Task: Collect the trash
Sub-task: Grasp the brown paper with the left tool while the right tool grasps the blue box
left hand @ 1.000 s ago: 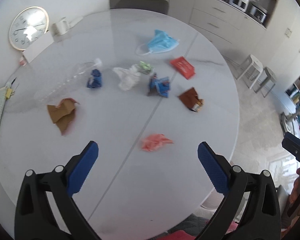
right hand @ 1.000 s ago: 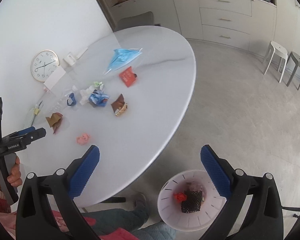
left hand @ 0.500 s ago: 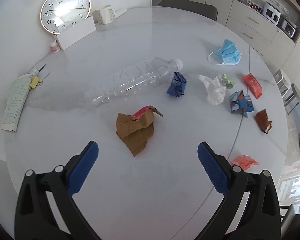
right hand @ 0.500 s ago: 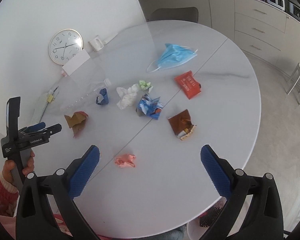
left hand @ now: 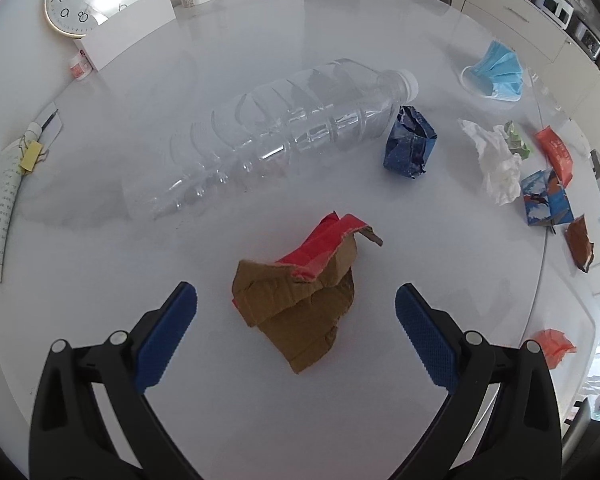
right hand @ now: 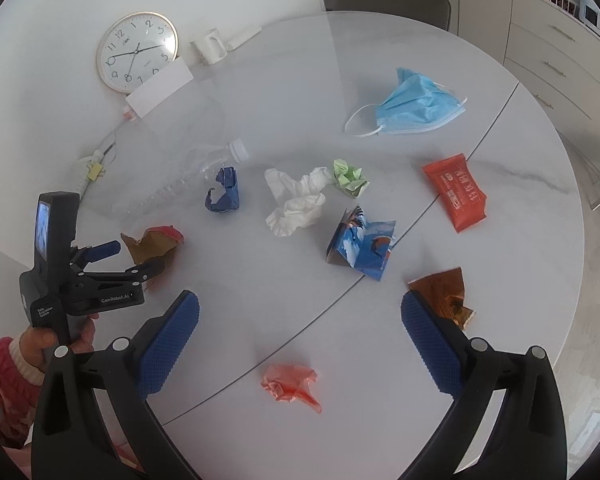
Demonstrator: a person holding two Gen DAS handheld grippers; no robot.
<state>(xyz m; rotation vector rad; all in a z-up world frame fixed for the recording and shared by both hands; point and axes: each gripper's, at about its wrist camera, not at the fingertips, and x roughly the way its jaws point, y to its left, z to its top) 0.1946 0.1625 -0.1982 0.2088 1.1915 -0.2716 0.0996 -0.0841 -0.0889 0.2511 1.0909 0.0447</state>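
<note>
Your left gripper (left hand: pixel 296 304) is spread wide right over the crumpled cardboard scrap (left hand: pixel 300 296), nothing pinched yet. Your right gripper (right hand: pixel 300 312) is wide too and empty, hanging above the pink wad (right hand: pixel 290 386). Honestly you're early on: bottle (left hand: pixel 268 140), mask (right hand: pixel 414 110), tissue (right hand: pixel 296 204) and wrappers are all still sitting on the table (right hand: pixel 380 420). No bin in view.
</note>
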